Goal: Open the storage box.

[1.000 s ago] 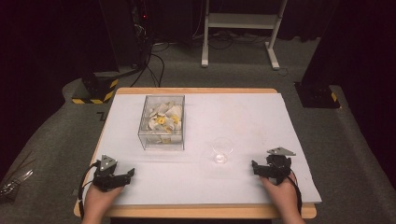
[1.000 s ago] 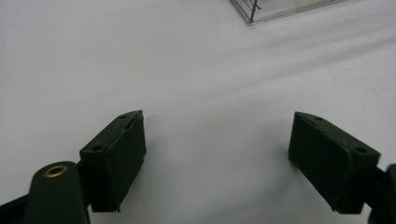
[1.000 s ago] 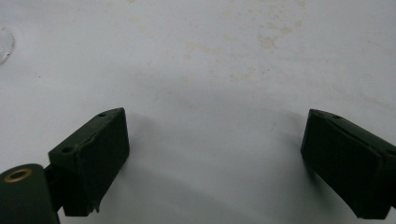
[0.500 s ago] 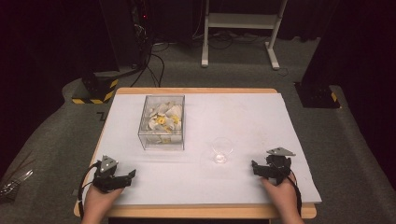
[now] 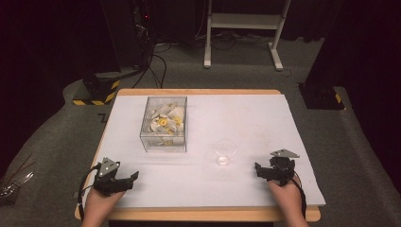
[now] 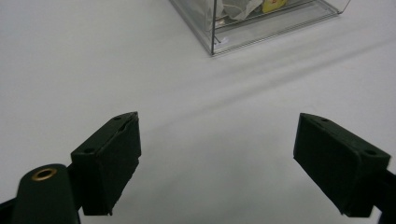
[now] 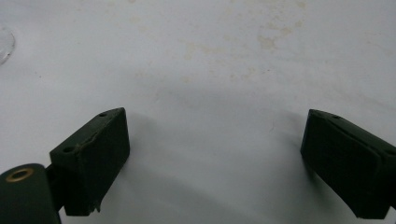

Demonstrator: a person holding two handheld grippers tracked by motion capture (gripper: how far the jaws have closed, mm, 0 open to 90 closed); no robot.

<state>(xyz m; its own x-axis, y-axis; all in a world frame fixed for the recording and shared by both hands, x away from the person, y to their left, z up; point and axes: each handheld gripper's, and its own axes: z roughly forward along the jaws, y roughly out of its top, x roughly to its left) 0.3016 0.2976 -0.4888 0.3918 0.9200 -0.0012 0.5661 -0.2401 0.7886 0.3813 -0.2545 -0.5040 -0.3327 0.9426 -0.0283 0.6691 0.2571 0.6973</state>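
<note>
A clear plastic box (image 5: 164, 124) with white and yellow pieces inside stands on the left half of the white sheet; its near corner (image 6: 261, 23) shows in the left gripper view. A small clear cup (image 5: 224, 152) stands to the right of the box, and its rim (image 7: 4, 44) shows at the left edge of the right gripper view. My left gripper (image 5: 130, 179) rests near the front left edge, pointing right. Its jaws (image 6: 217, 158) have just been opening and stand wide with nothing between them. My right gripper (image 5: 259, 171) rests at the front right, pointing left toward the cup, open (image 7: 215, 158) over bare sheet.
The white sheet (image 5: 246, 118) covers a wooden table, with faint yellowish stains (image 7: 266, 42) on it ahead of the right gripper. Beyond the table are a dark floor, cables, a white stand (image 5: 241, 21) and black-and-yellow striped feet (image 5: 97, 90).
</note>
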